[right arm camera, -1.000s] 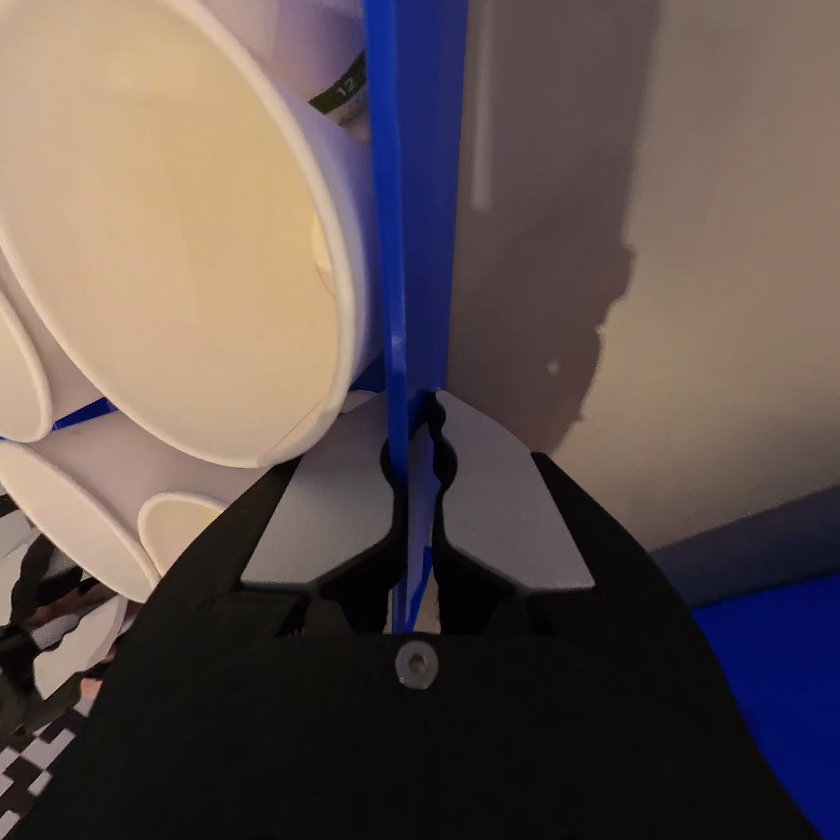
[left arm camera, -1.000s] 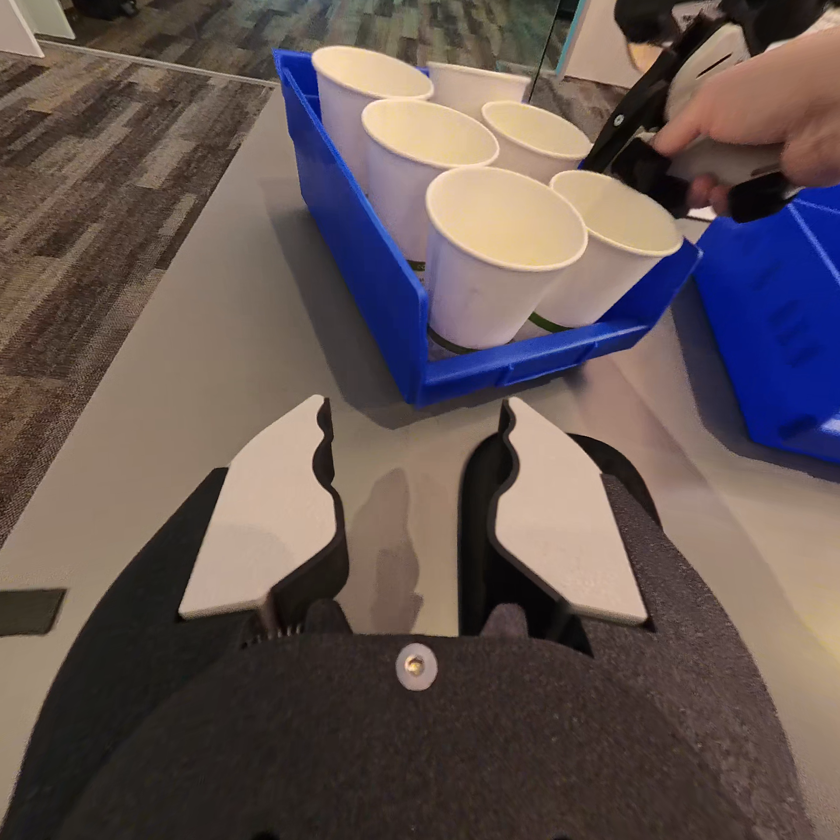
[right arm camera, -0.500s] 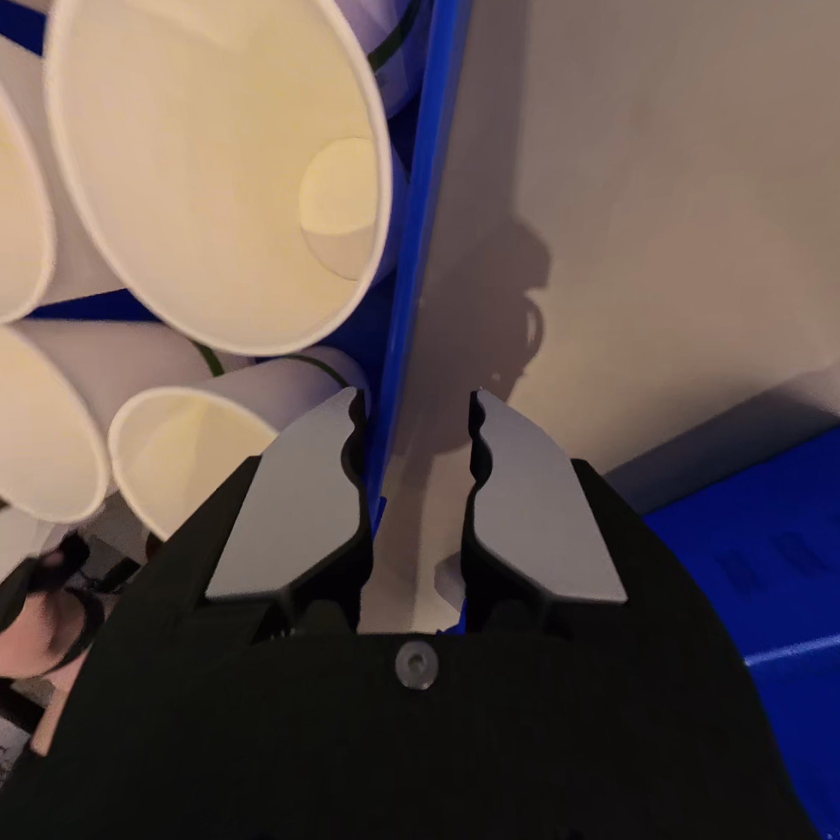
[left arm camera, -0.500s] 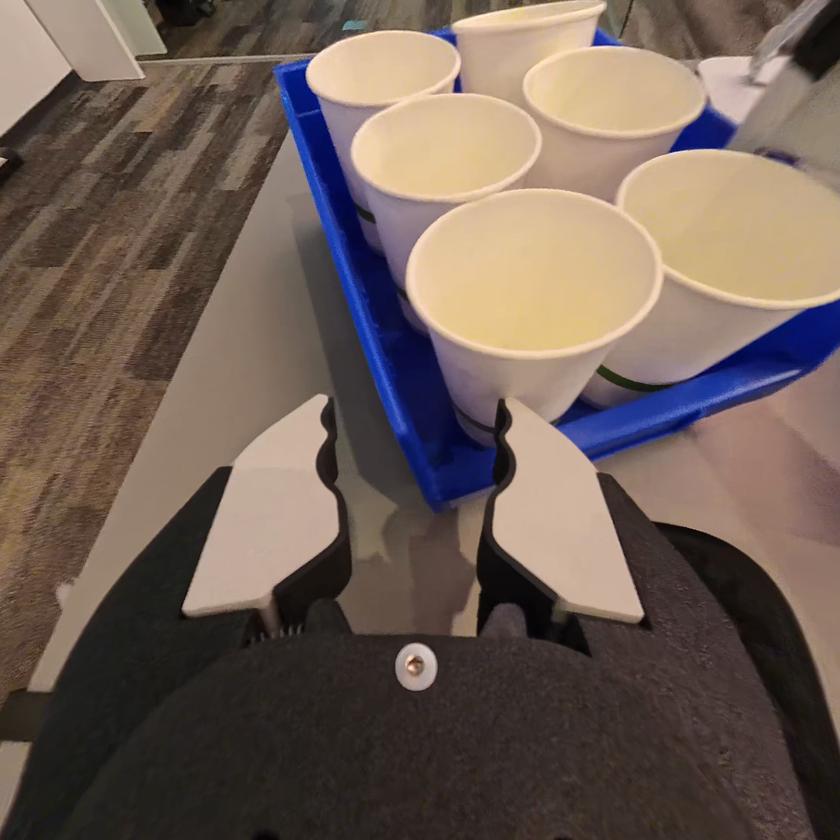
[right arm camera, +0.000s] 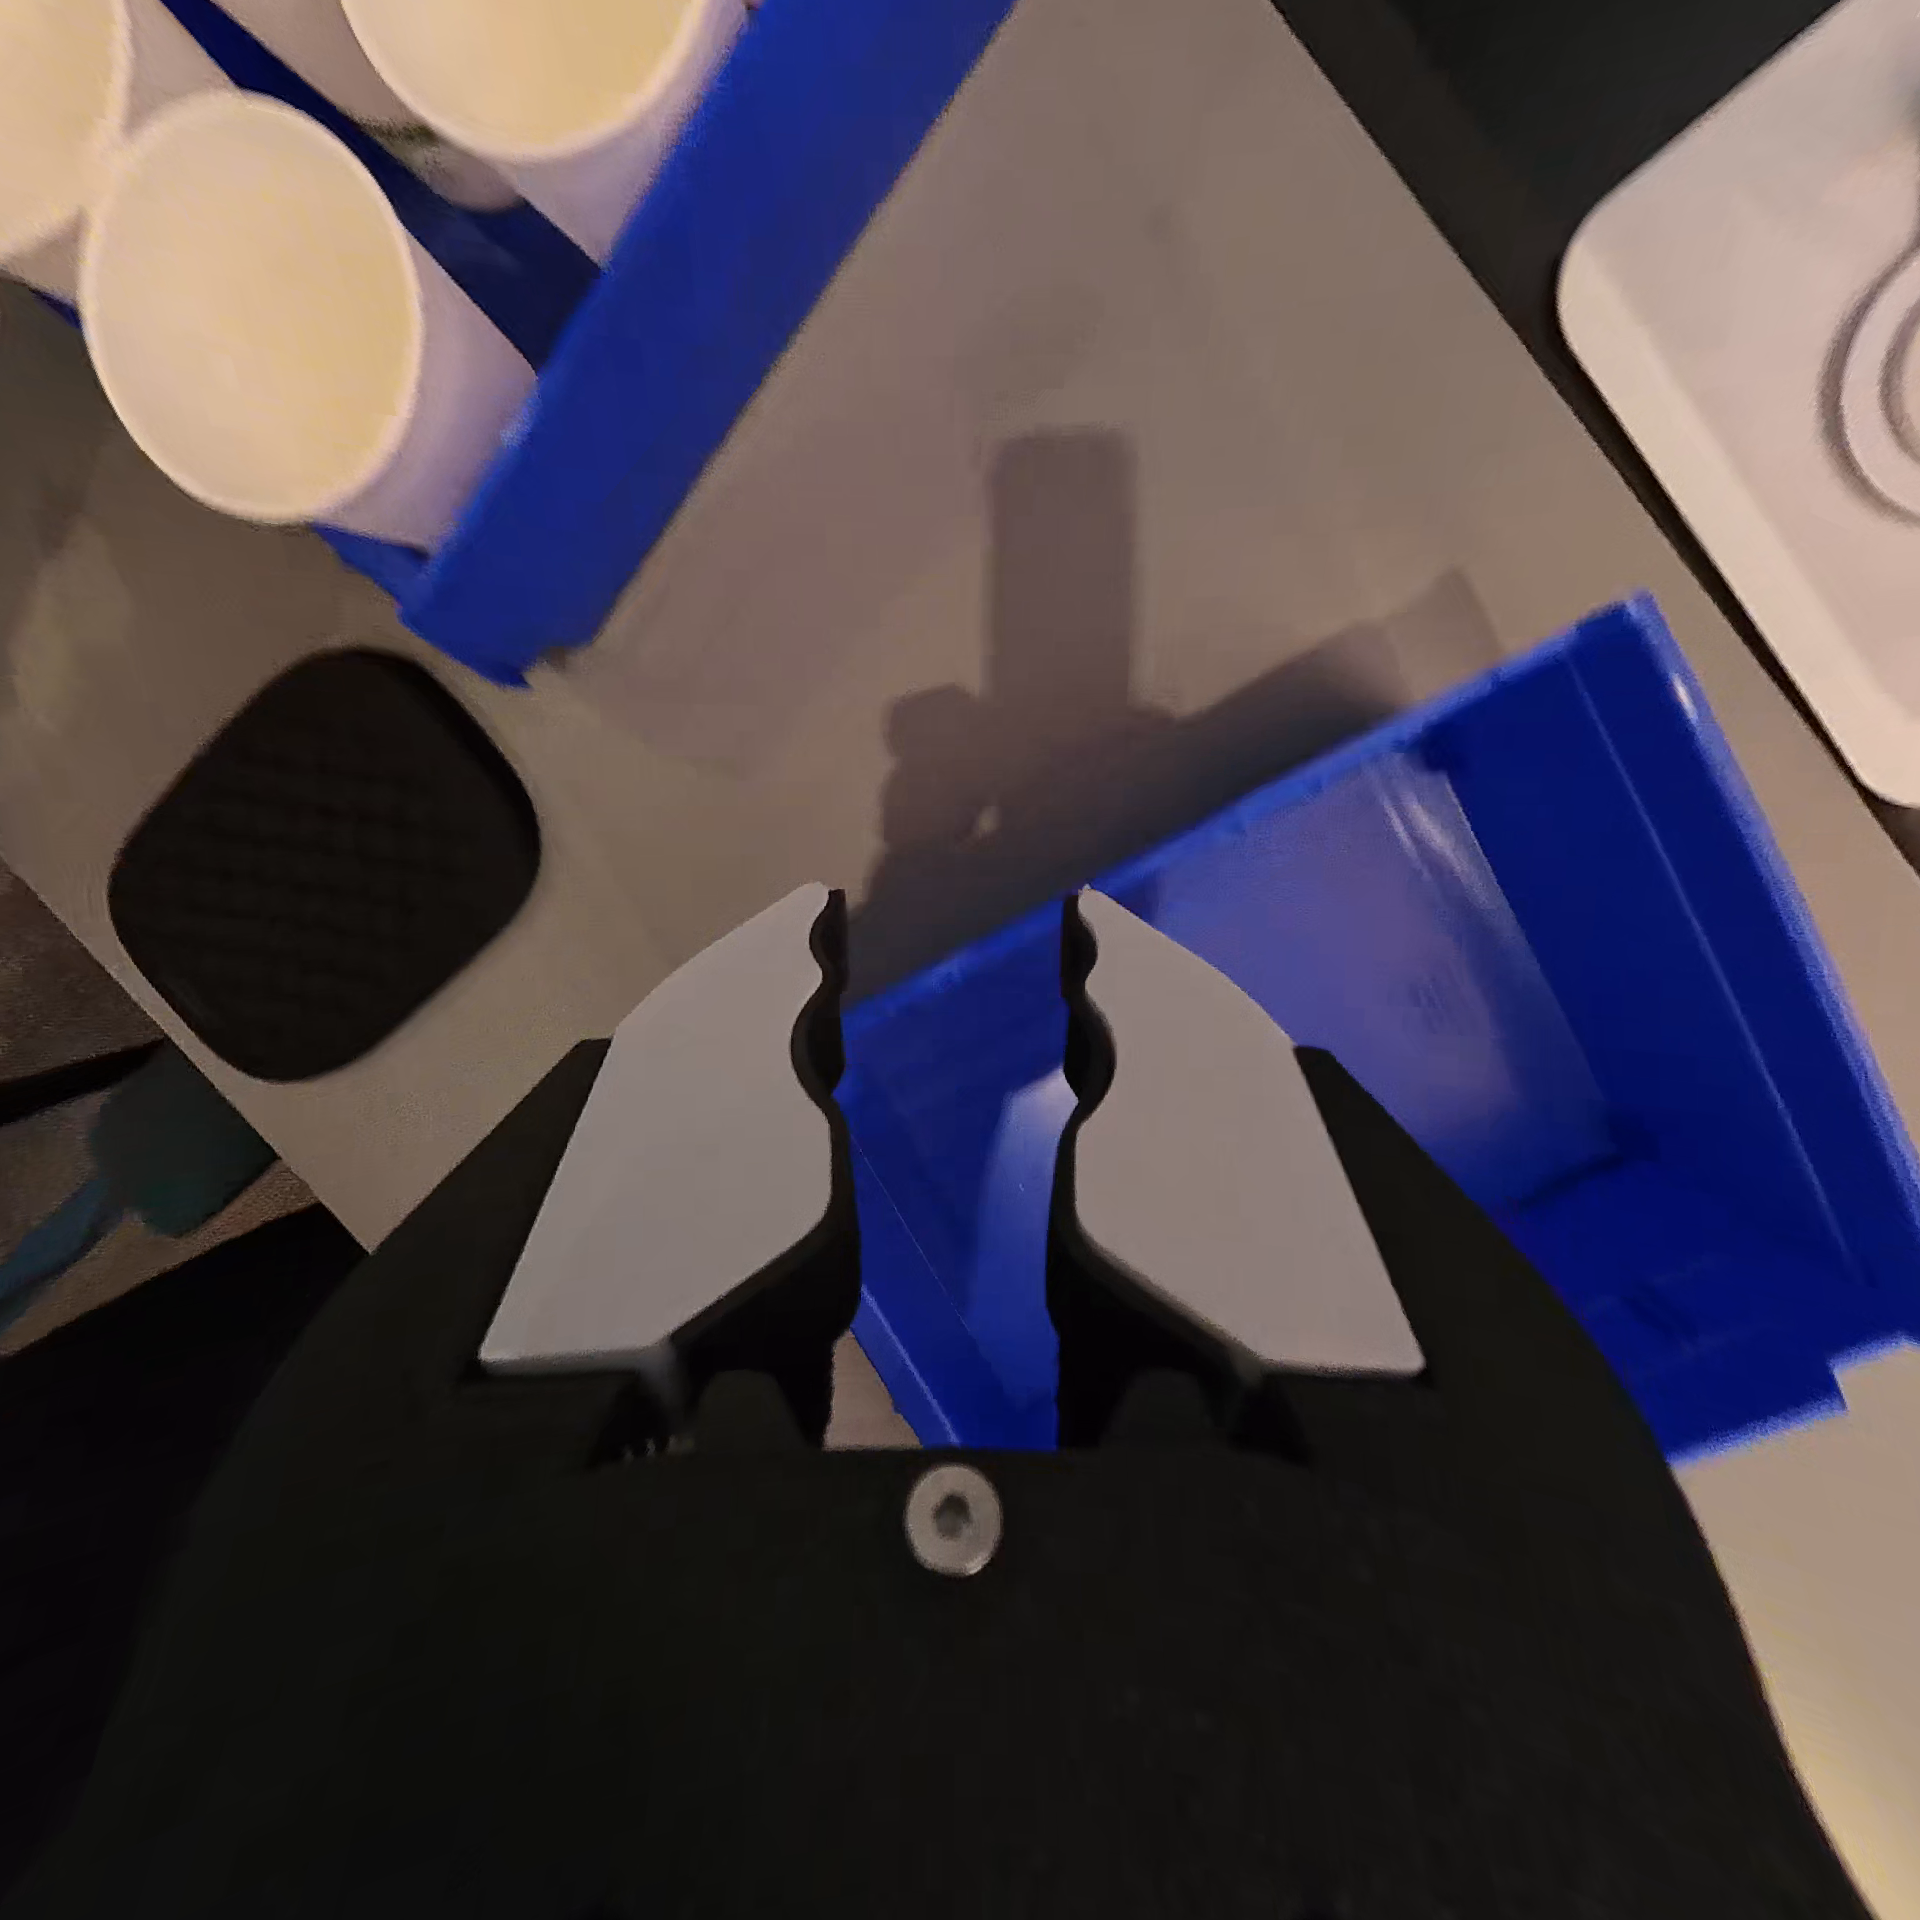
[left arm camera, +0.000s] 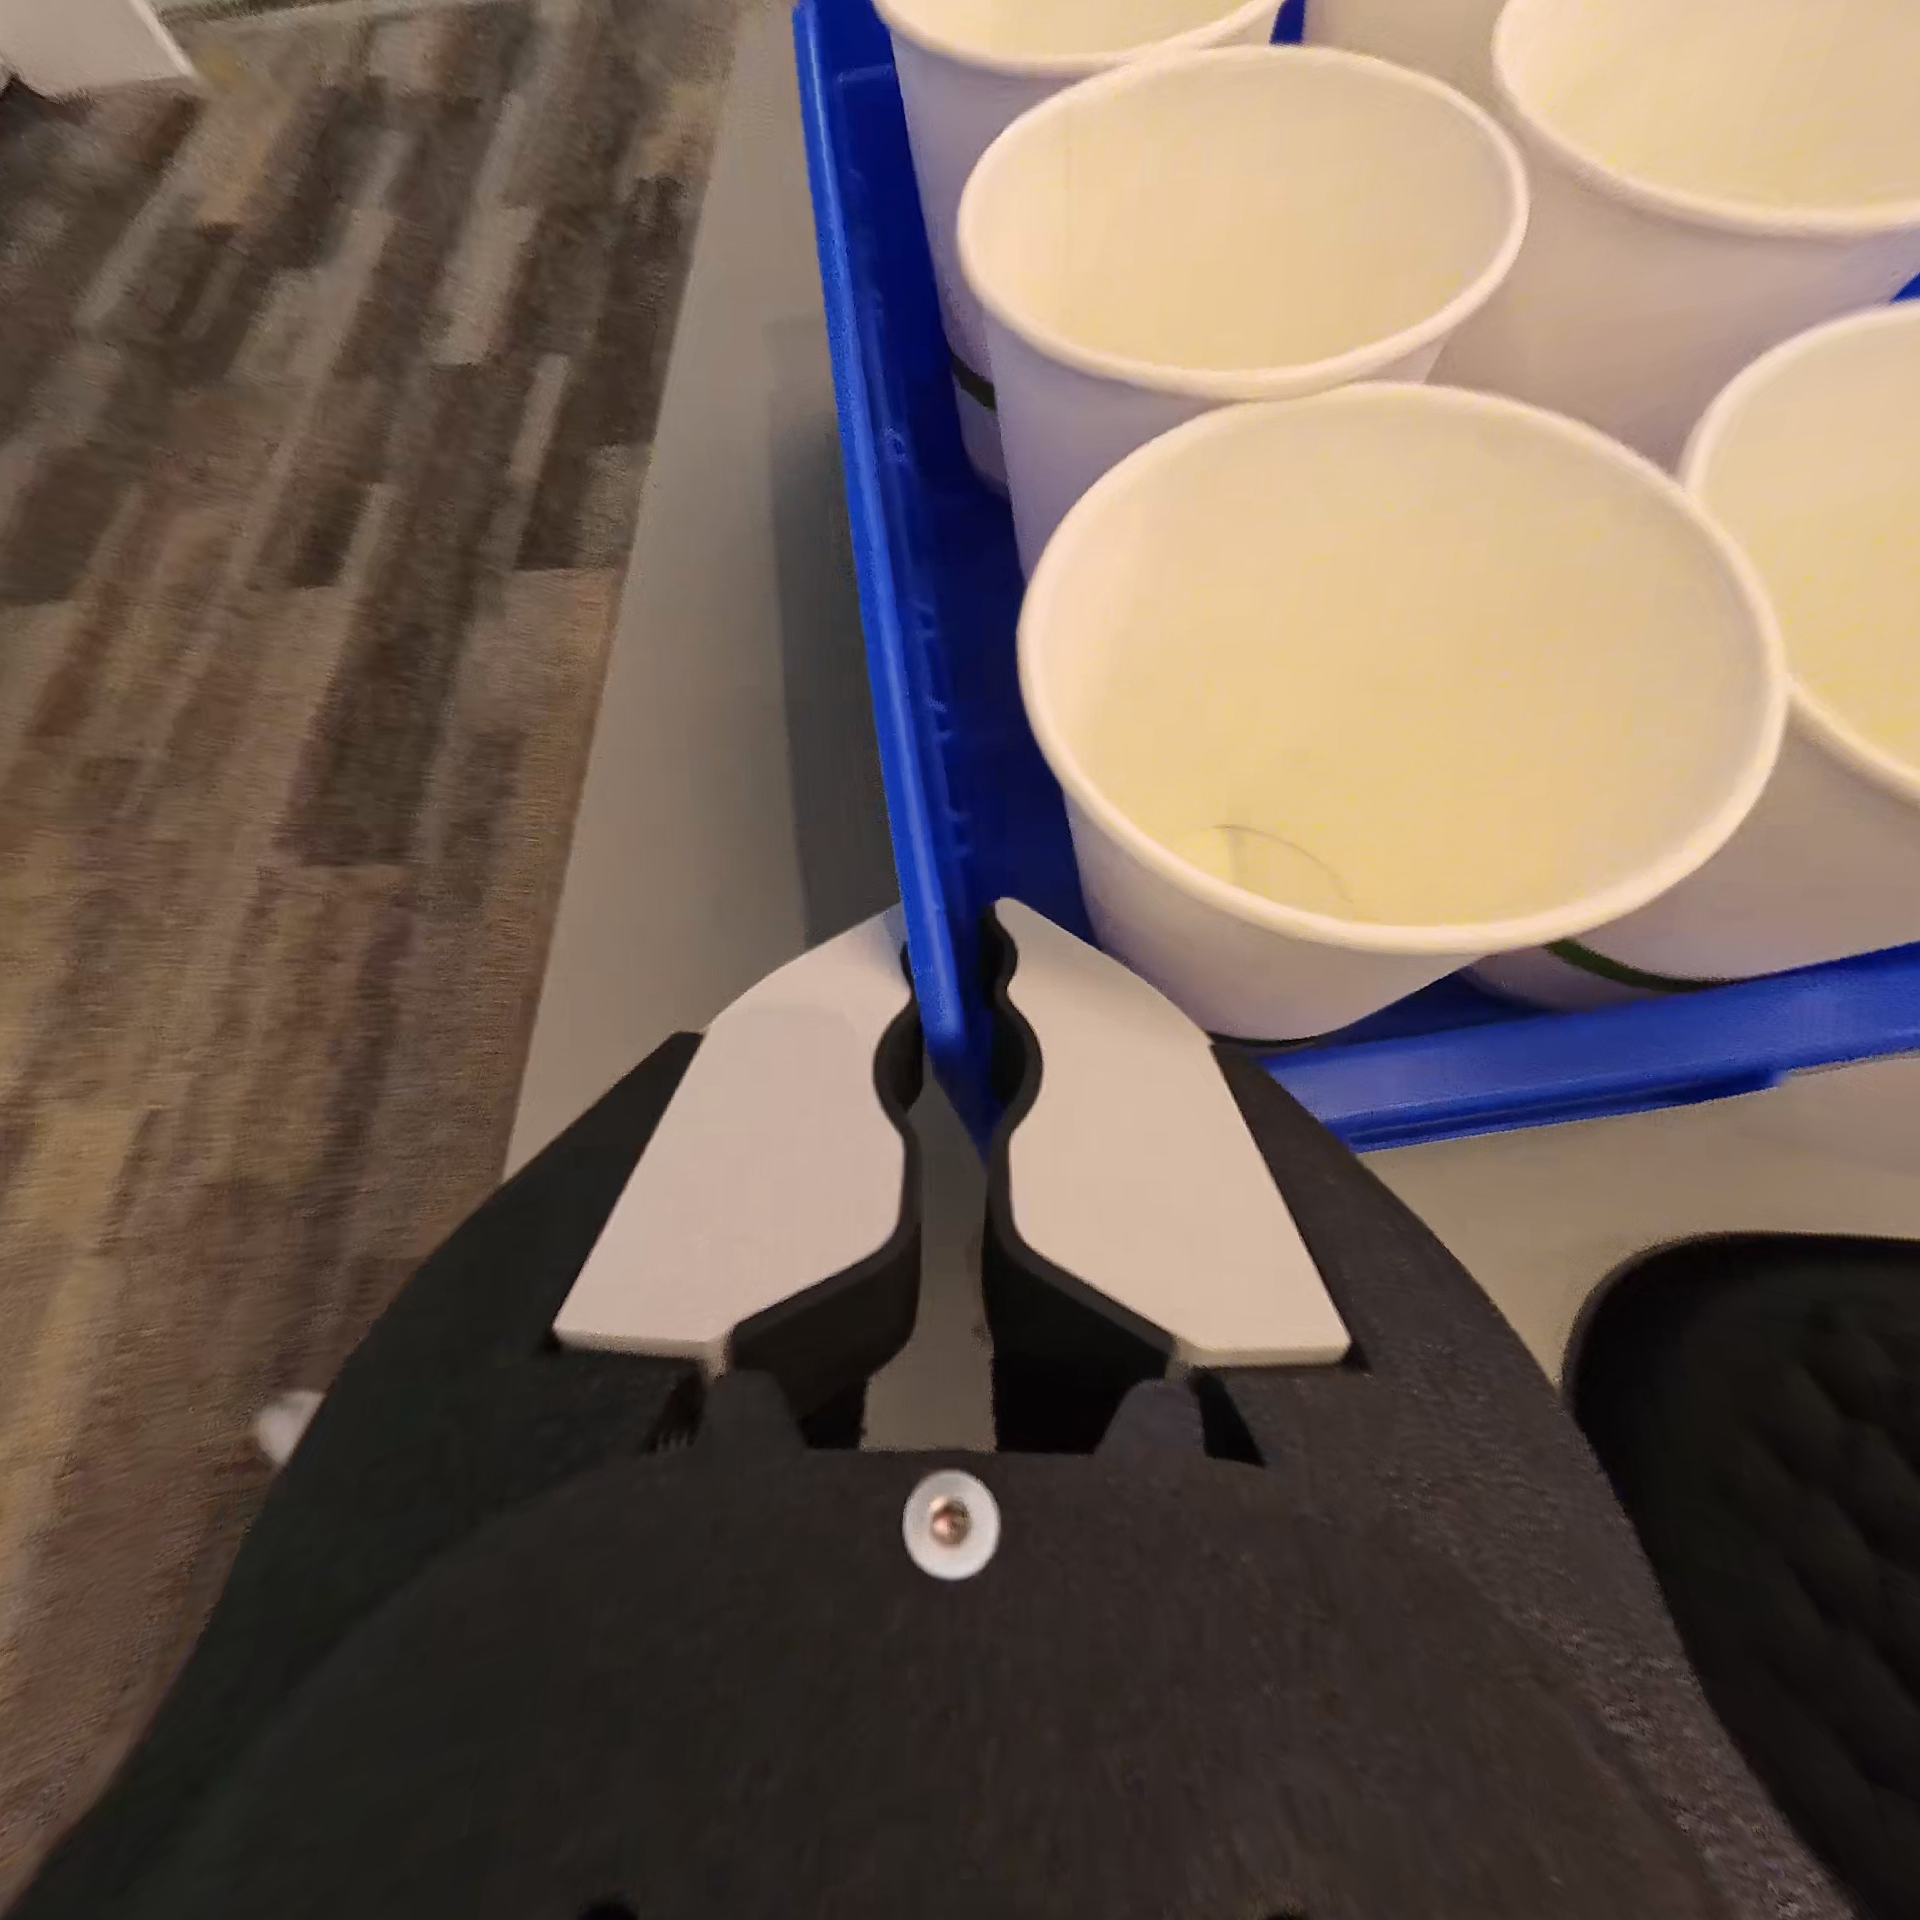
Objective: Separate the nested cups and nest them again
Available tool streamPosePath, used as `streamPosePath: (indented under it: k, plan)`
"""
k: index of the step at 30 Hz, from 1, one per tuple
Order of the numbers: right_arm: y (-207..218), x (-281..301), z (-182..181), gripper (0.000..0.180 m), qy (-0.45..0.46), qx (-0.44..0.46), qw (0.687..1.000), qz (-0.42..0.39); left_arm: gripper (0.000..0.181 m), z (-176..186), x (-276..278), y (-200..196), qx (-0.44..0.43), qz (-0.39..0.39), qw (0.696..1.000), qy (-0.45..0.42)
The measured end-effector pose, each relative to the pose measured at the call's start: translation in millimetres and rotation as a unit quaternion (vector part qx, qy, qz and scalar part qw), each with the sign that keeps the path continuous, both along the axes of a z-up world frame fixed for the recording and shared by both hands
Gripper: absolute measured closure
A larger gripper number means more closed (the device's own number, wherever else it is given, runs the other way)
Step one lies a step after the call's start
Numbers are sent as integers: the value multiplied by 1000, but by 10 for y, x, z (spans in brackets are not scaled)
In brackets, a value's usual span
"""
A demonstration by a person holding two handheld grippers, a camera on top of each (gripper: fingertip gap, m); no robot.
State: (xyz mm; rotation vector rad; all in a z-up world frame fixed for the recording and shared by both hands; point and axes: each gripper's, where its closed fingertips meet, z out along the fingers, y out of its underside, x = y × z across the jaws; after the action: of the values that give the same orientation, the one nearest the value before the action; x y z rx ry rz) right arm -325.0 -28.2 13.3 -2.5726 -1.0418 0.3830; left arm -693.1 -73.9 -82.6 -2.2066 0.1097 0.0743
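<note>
The white paper cups [left arm camera: 1392, 665] stand upright and packed together in a blue plastic bin [left arm camera: 914, 582], filling the 12 to 3 o'clock part of the left wrist view; the nearest cup leans slightly over the bin's front wall, and a thin green band shows low on one cup at about 3 o'clock. The left gripper [left arm camera: 948, 930] is clenched on the bin's left side wall near its front corner, one finger outside the wall and the other inside, just beside the nearest cup. The bin rests on a grey table [left arm camera: 707, 727], with patterned carpet [left arm camera: 260, 623] at 9 o'clock and a black textured pad [left arm camera: 1756, 1475] at 4 o'clock.

In the right wrist view the same cups [right arm camera: 249, 312] and bin [right arm camera: 665, 343] sit at 10 to 11 o'clock, blurred. The right gripper [right arm camera: 951, 904] is released, its fingers parted and holding nothing, hovering over the corner of a second blue bin [right arm camera: 1455, 1018] with no cups in it. The black pad [right arm camera: 322, 862] lies at 9 o'clock, and a pale tray-like object [right arm camera: 1745, 343] sits at 2 o'clock
</note>
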Motion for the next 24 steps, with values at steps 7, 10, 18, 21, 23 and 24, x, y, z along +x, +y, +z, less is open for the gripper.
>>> streamPosePath:
  k: [7,10,18,21,23,24]
  plan:
    - [-309,804,-107,141,-13,-2,1000,-8,178,0,-551,-137,-29,-33,997,-58]
    - [-345,1059,-144,142,-11,0,1000,-20,178,0,-793,-261,-34,-21,996,-82]
    - [-262,1587,-267,140,3,29,993,-118,178,4,-835,-367,-23,-12,996,-81]
    - [-214,1879,-327,131,-23,60,980,-189,178,7,-833,-356,-15,-12,996,-92]
    - [-194,2077,-405,124,-41,65,967,-242,178,10,-836,-345,-5,-12,996,-83]
    - [-202,2127,-463,121,-40,54,963,-262,178,11,-841,-336,1,-9,997,-77]
